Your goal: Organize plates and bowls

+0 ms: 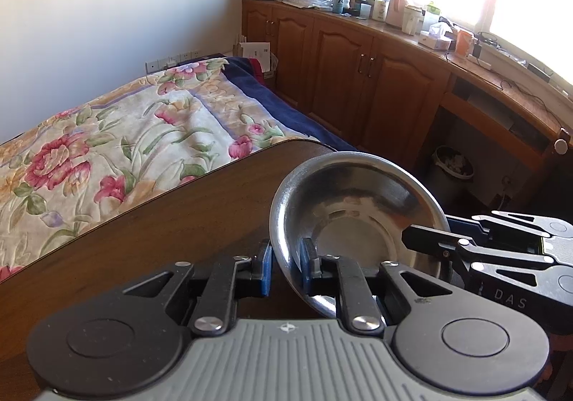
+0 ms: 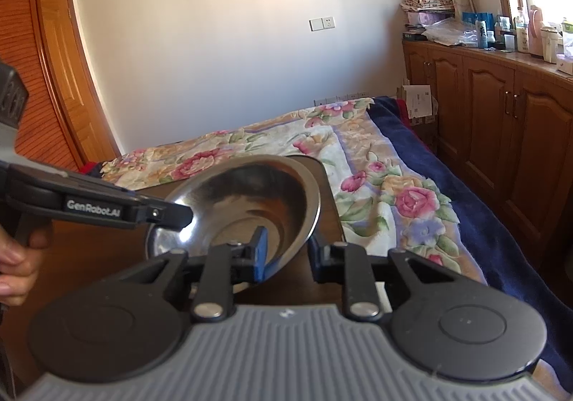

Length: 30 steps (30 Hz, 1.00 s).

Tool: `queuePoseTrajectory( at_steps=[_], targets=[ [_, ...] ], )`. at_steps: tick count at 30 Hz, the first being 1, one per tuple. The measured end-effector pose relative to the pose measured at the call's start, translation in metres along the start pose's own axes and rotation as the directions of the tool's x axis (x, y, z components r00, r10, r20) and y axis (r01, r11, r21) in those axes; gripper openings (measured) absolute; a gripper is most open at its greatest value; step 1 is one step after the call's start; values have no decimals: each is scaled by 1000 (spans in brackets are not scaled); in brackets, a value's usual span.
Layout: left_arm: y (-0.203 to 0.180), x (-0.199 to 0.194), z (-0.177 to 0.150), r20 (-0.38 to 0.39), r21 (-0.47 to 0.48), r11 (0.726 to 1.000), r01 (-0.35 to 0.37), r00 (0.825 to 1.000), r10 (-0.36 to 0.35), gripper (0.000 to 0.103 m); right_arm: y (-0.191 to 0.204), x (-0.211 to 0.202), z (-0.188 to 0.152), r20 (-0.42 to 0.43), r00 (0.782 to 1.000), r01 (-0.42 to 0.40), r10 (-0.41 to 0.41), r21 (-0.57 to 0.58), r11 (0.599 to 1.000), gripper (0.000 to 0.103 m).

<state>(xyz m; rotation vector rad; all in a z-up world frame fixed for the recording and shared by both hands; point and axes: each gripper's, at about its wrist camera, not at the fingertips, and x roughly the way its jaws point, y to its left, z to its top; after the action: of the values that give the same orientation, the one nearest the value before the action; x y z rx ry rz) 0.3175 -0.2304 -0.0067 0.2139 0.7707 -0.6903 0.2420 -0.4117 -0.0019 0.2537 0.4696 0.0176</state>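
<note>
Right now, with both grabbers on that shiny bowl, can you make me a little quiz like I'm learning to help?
1. True or false: the metal bowl lies flat on the wooden table.
2. What do the left gripper and right gripper pinch? A. the bowl's rim B. the floral blanket
3. What sits beyond the table's far edge?

Key
1. False: it is tilted.
2. A: the jaws of each clamp the rim.
3. A bed with the floral blanket.

Shiny steel bowl (image 1: 358, 207), empty, tilted, above dark wooden table (image 1: 161, 229)
</note>
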Motion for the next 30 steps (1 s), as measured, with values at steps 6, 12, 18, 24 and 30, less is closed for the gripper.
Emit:
queuePoseTrajectory(
  at_steps=[6,12,18,24,30],
  targets=[
    [-4,-20,0,22,5,1000,-8,1000,8,17,6,-7,6,3,1000,13,-13,-13,1000,21],
    [-7,-49,0,60,11,1000,-15,998,14,15,10,-20,12,25,1000,15,-14,-14,1000,16],
    [-9,-75,-5,90,13,1000,-24,996,23,15,19,-34,17,50,999,9,-8,-22,1000,15],
    [-11,-103,-13,124,6,1000,-29,992,28,15,28,-49,21,77,997,-3,6,-32,999,15],
    [-17,-130,-25,153,4,999,-39,987,38,15,40,-65,24,102,995,-11,17,-61,998,14]
  ],
)
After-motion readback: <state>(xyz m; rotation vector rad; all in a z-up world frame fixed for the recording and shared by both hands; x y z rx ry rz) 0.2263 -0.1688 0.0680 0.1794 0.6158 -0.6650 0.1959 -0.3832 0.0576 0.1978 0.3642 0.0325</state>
